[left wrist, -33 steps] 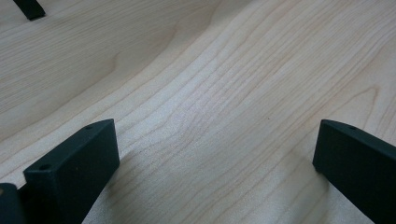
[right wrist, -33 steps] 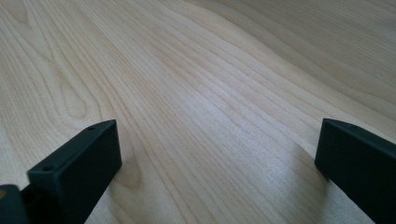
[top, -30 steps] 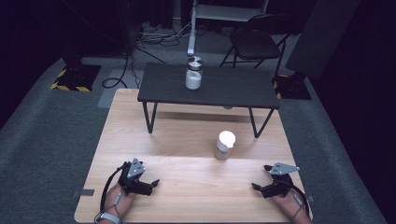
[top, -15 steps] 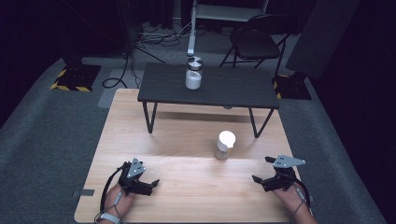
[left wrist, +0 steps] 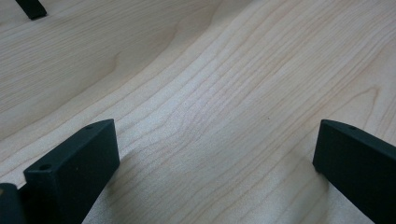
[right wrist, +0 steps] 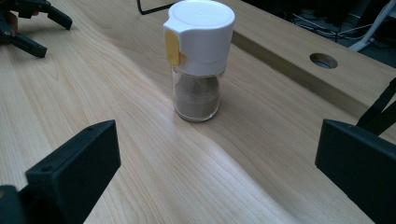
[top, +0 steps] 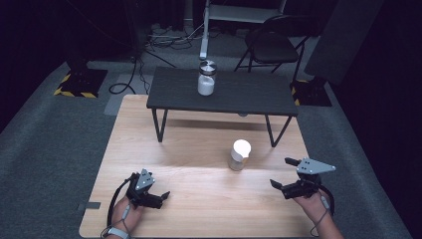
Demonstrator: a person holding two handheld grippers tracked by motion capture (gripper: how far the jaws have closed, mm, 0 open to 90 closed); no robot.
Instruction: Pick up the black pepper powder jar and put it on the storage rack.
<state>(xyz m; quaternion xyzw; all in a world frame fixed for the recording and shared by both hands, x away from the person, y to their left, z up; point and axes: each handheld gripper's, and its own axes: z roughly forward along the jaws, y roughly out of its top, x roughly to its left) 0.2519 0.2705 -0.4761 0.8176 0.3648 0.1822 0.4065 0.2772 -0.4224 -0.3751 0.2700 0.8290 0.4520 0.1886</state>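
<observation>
A small glass spice jar (top: 240, 155) with a white cap stands upright on the light wooden table (top: 199, 144), right of centre. In the right gripper view the spice jar (right wrist: 198, 60) holds brownish powder and has a yellow tab on its cap. It stands ahead of my right gripper (right wrist: 215, 144), well beyond the open jaws. From above, my right gripper (top: 280, 172) is near the table's front right, pointing left toward the jar. My left gripper (top: 163, 198) rests open at the front left, with bare wood between its jaws (left wrist: 210, 144).
A low dark side table (top: 239, 94) stands on the far half of the wooden table, with a silver-lidded jar (top: 206, 78) of white contents on it. A folding chair (top: 271, 47) and cables lie beyond. My left gripper (right wrist: 53, 36) shows far off in the right gripper view.
My right gripper has moved a little forward and up, toward the spice jar. The left gripper and both jars have stayed put.
</observation>
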